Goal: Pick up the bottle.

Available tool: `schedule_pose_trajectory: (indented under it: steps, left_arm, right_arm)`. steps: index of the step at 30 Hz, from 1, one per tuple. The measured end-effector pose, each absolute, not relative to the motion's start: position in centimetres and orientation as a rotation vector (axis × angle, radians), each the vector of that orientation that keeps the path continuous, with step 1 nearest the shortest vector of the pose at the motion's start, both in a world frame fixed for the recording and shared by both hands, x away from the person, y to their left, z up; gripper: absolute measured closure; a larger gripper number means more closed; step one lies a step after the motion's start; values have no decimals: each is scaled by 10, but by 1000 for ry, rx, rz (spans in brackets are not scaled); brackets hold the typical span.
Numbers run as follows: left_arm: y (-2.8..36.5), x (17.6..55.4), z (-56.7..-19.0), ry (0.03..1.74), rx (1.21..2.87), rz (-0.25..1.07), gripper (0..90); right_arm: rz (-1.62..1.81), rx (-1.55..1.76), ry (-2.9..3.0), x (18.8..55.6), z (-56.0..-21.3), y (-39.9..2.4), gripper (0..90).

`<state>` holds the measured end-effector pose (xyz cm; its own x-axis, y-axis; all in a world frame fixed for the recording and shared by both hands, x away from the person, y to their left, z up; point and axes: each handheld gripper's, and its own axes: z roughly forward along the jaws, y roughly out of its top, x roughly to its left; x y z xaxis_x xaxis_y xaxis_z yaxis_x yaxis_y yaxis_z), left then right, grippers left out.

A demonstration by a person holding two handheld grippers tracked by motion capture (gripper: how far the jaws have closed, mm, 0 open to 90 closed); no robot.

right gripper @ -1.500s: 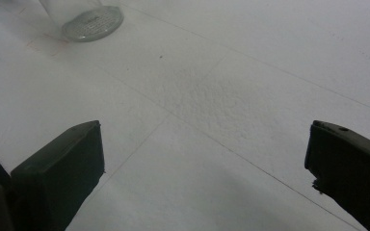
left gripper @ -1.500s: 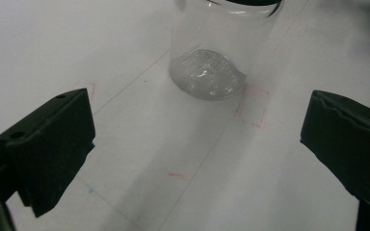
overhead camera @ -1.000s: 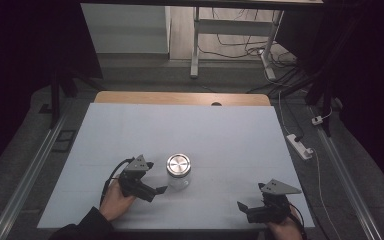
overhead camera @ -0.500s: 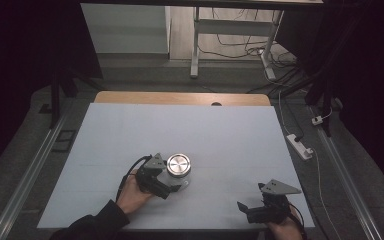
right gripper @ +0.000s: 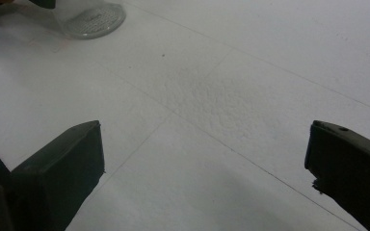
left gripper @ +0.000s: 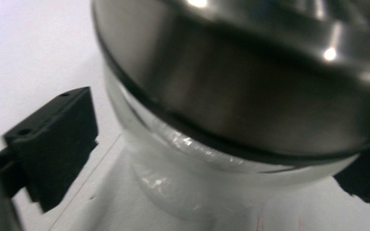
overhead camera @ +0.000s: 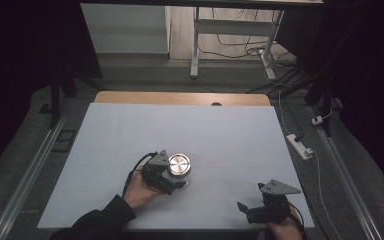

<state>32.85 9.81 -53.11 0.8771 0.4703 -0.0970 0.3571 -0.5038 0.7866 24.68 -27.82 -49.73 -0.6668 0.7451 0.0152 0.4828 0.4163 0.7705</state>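
Observation:
A clear glass jar point(overhead camera: 179, 172) with a shiny metal lid point(overhead camera: 179, 163) stands upright on the white table point(overhead camera: 240, 140), left of centre. My left gripper point(overhead camera: 174, 179) reaches in from the jar's left, held low, its jaws open on either side of the jar. In the left gripper view the lid point(left gripper: 250, 82) looms above the glass body point(left gripper: 183, 183), and the left finger point(left gripper: 53, 144) stands a little off the glass. My right gripper point(overhead camera: 247, 211) rests open at the front right edge; between its jaws lies bare table point(right gripper: 202, 144), the jar's base point(right gripper: 89, 17) far off.
A wooden strip point(overhead camera: 180, 98) runs along the table's far edge. On the floor to the right lies a white power strip point(overhead camera: 300, 146) with cables. A desk frame point(overhead camera: 195, 45) stands behind the table. Rails run along both sides.
My left gripper has moved right, from beside the jar to around it, its jaws now flanking the glass. The right gripper has stayed put.

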Motion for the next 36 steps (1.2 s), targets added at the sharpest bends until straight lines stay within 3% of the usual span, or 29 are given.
schedule_pose_trajectory:
  steps: [9, 24, 36]
  left_arm:
    - [94, 324, -530, 542, 2155, 200, 144]
    - [92, 320, -528, 560, 2156, 248, 155]
    - [103, 316, -501, 551, 2094, 260, 155]
  right_arm:
    - [1113, 1057, 2348, 247, -497, -278, 3]
    - [1115, 1055, 2346, 246, -497, -278, 3]
    - [1116, 1055, 2344, 246, -497, -278, 3]
